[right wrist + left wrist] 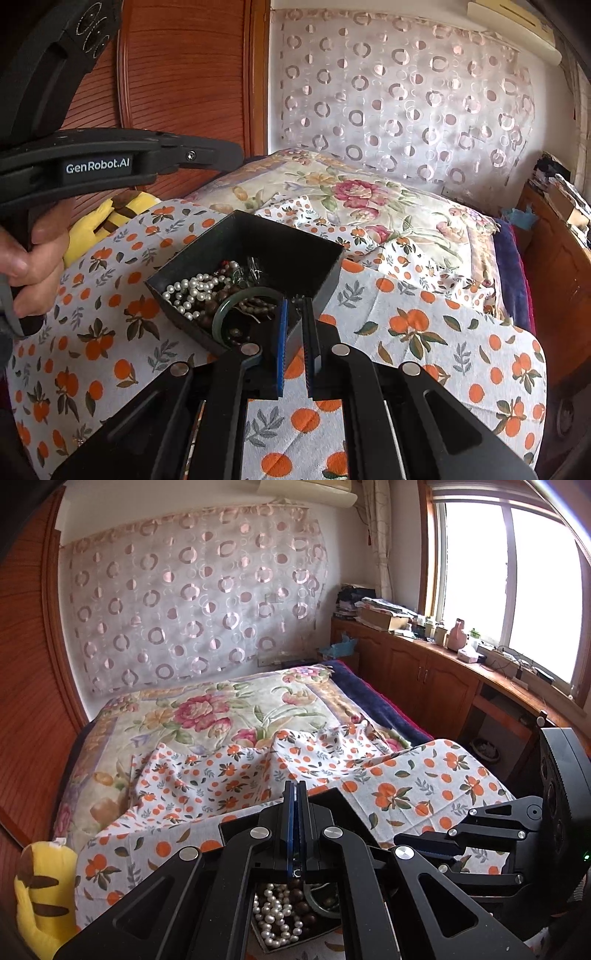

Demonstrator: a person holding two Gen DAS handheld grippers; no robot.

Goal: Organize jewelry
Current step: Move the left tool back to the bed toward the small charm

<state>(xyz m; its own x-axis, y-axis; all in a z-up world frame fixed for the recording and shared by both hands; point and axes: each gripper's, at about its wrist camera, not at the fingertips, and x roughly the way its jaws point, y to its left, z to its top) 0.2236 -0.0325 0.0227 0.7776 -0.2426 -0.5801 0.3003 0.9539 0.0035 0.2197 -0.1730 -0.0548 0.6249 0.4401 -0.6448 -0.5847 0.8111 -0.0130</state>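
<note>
Now we've got the right gripper (295, 314) clamped on the black box's (258, 240) near wall, pearls (188, 291) inside; left gripper (295, 794) closed empty above the box.

A bedroom in daylight: a bed (229, 716) spread with a cream floral quilt, overlaid near the camera by a white cloth printed with oranges (406, 779). A sheer curtain patterned with pink rings (192, 590) hangs across the white wall behind it. Reddish ribbed wood panelling (33, 701) flanks the left side. At right, a large wood-framed window (506, 572) glows overexposed above a long run of brown wooden cabinets (417, 668), their top crowded with boxes, bottles and papers. A yellow plush toy with brown stripes (44, 886) sits at the bed's edge.
</note>
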